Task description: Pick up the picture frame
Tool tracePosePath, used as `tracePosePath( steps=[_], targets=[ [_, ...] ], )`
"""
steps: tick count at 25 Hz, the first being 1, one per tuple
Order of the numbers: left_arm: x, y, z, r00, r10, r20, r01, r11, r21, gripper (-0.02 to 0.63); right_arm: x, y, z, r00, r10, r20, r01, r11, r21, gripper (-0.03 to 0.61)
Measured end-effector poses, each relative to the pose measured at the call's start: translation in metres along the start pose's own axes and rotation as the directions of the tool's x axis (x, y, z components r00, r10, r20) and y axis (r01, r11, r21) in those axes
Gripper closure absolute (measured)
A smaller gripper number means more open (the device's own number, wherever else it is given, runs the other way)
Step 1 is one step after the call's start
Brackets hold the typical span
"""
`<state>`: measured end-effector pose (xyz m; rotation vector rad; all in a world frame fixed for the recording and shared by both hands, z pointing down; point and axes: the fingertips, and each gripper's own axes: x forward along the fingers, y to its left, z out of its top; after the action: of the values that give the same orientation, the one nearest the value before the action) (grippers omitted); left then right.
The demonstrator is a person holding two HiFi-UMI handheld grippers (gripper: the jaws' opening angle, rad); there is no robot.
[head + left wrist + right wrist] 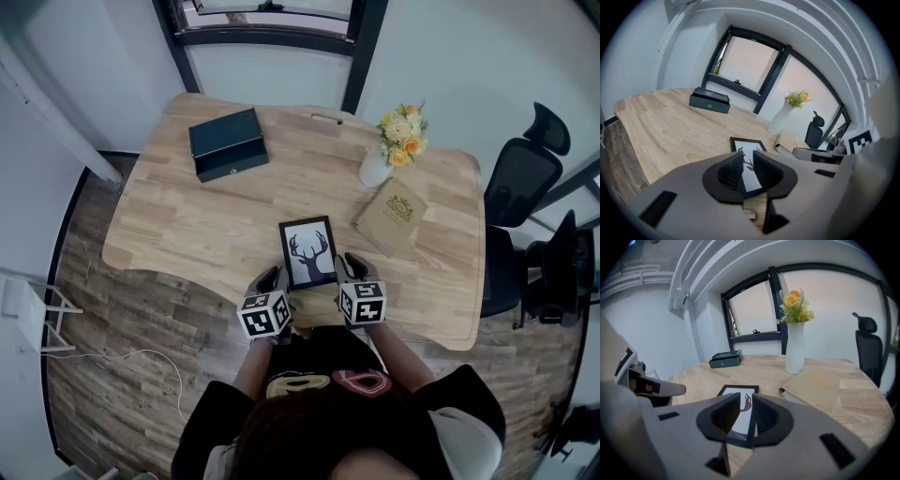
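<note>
A black picture frame [308, 251] with a deer silhouette on white lies flat on the wooden table [187, 234], near its front edge. My left gripper [273, 280] is at the frame's near left corner and my right gripper [352, 268] at its near right corner. In the left gripper view the jaws [748, 168] stand a narrow gap apart, with the frame [751, 146] showing through it. The right gripper's jaws [746, 413] stand a little wider, and the frame's [738, 391] right edge runs into that gap. I see no pad pressing on the frame.
A tan book [391, 216] lies just right of the frame. Behind it stands a white vase [374, 170] of yellow flowers. A dark green box [228, 143] sits at the far left of the table. Black office chairs [520, 178] stand to the right.
</note>
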<state>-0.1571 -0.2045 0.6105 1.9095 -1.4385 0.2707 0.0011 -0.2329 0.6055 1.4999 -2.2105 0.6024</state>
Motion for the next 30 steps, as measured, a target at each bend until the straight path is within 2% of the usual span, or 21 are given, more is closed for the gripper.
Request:
tracePosePath(
  steps=[2,9,16,21,30],
  targets=[
    [0.006,-0.001,-0.002,1.0,0.004,-0.016,-0.004,1.0,-0.001,0.487,0.006,-0.003,-0.005,1.0,0.006,-0.03,-0.006,1.0,0.008,0.492],
    [0.028,0.007,-0.006,0.997,0.046,-0.064,-0.047,0.999,-0.01,0.437,0.027,-0.014,-0.011,0.996,-0.01,-0.087,0.011,1.0,0.017,0.486],
    [0.053,0.015,-0.013,0.988,0.074,-0.137,-0.079,0.996,-0.029,0.431,0.05,-0.021,-0.018,0.989,-0.004,-0.15,0.005,1.0,0.001,0.474],
    [0.062,0.018,-0.019,0.981,0.086,-0.174,-0.088,0.996,-0.006,0.431,0.061,-0.02,-0.033,0.975,0.013,-0.22,-0.012,1.0,0.005,0.457],
    [0.08,0.024,-0.032,0.96,0.094,-0.263,-0.105,0.994,-0.027,0.403,0.078,-0.029,-0.048,0.951,0.022,-0.308,-0.018,1.0,0.017,0.457]
  ],
)
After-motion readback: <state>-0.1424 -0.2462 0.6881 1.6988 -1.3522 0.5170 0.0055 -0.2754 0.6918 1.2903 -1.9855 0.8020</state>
